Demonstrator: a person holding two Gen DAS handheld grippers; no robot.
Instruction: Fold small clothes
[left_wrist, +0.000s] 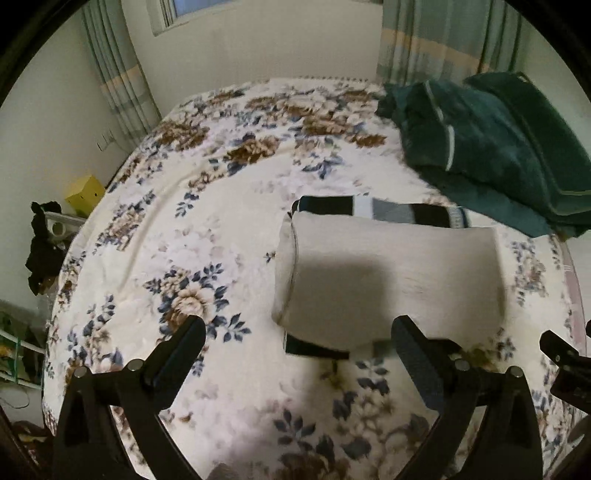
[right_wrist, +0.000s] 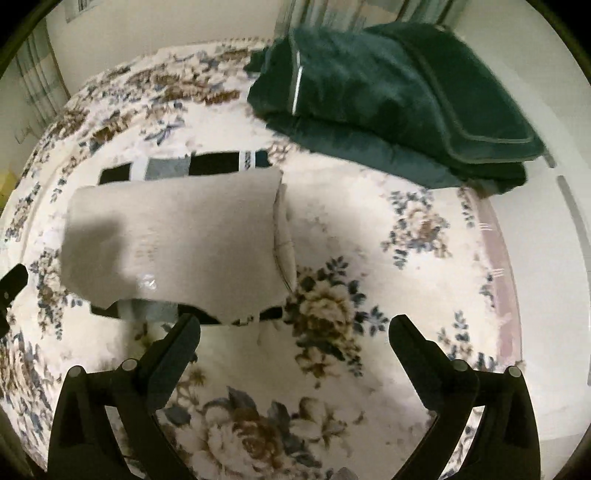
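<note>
A folded beige garment (left_wrist: 388, 273) lies on the floral bedspread (left_wrist: 207, 236), on top of a striped black, grey and white cloth (left_wrist: 388, 208) that sticks out behind and in front of it. My left gripper (left_wrist: 299, 328) is open and empty, just in front of the beige garment's near edge. In the right wrist view the beige garment (right_wrist: 177, 236) lies left of centre with the striped cloth (right_wrist: 184, 166) behind it. My right gripper (right_wrist: 295, 325) is open and empty, near the garment's front right corner.
A folded dark green blanket (left_wrist: 491, 147) lies at the back right of the bed, also in the right wrist view (right_wrist: 388, 96). Curtains (left_wrist: 443, 40) and a wall are behind. A yellow box (left_wrist: 85, 192) and clutter stand left of the bed. The right gripper's tip (left_wrist: 557, 350) shows at the right edge.
</note>
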